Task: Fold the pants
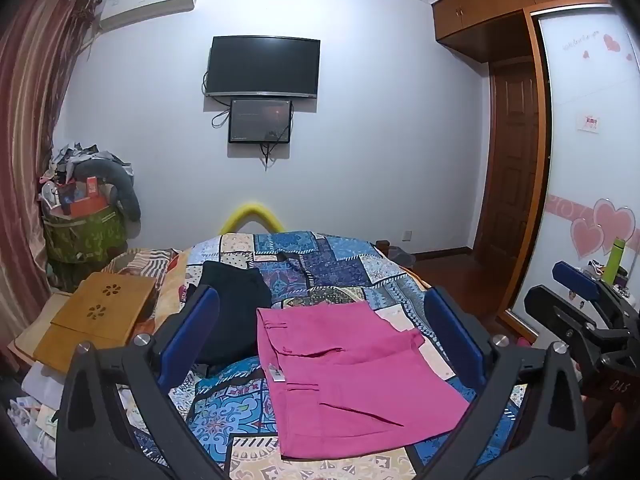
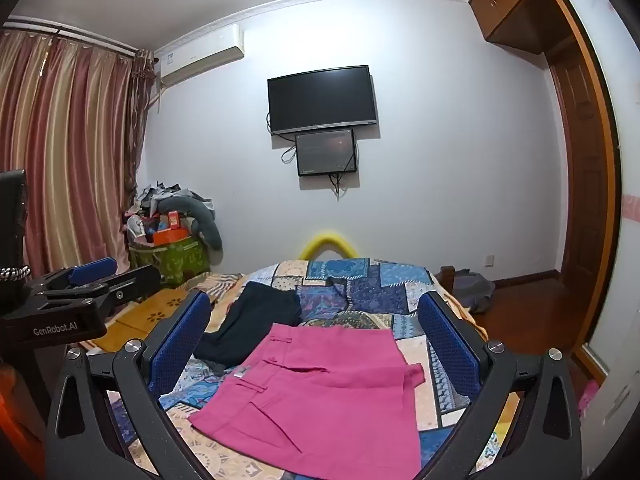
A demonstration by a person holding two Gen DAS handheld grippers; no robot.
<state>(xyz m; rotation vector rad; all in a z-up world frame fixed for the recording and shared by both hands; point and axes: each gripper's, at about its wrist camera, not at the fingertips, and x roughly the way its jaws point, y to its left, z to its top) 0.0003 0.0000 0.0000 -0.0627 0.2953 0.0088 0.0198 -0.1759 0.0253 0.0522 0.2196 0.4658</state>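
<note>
1. We see the pink pants [image 1: 352, 380] lying folded into a compact rectangle on the patchwork bed cover [image 1: 320, 264].
2. Our left hand-held gripper [image 1: 320, 344] hangs above them, jaws spread wide, gripping nothing.
3. Our right hand-held gripper [image 2: 316, 344] likewise stands wide and empty.
4. A dark garment [image 1: 236, 312] lies just beside the pants, toward the wall.
</note>
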